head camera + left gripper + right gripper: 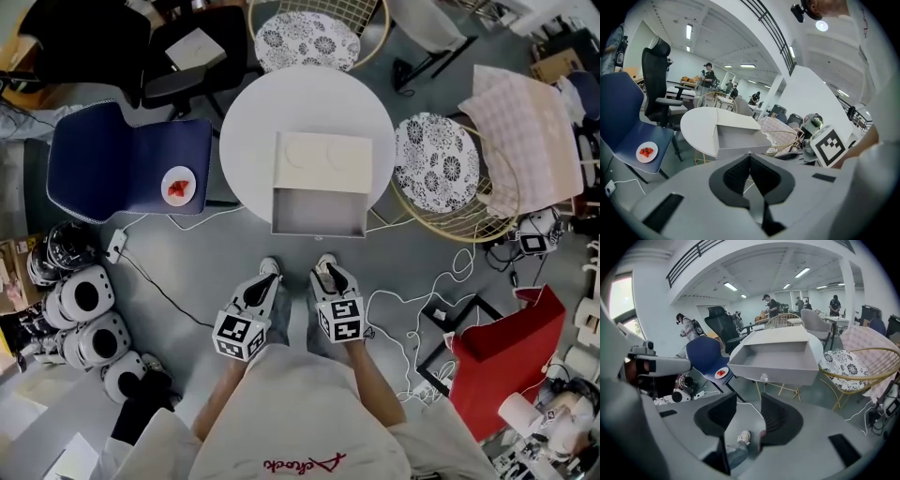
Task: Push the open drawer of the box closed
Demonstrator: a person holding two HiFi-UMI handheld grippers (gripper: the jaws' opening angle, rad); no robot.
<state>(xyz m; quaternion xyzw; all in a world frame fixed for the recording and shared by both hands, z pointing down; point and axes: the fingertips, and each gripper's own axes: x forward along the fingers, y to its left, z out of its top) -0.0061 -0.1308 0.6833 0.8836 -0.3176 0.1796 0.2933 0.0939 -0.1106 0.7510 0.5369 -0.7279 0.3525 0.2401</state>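
1. Standing before the round white bench [246, 112], you hold both grippers low in front of you, well apart from it.
2. Your left gripper [750, 156] has its jaws pressed together, with nothing caught in them.
3. Your right gripper [749, 405] has its jaws spread apart, with nothing between them.
4. The box [322, 161] sits on the bench, and its drawer [319, 212] stands pulled out toward you, overhanging the bench edge.
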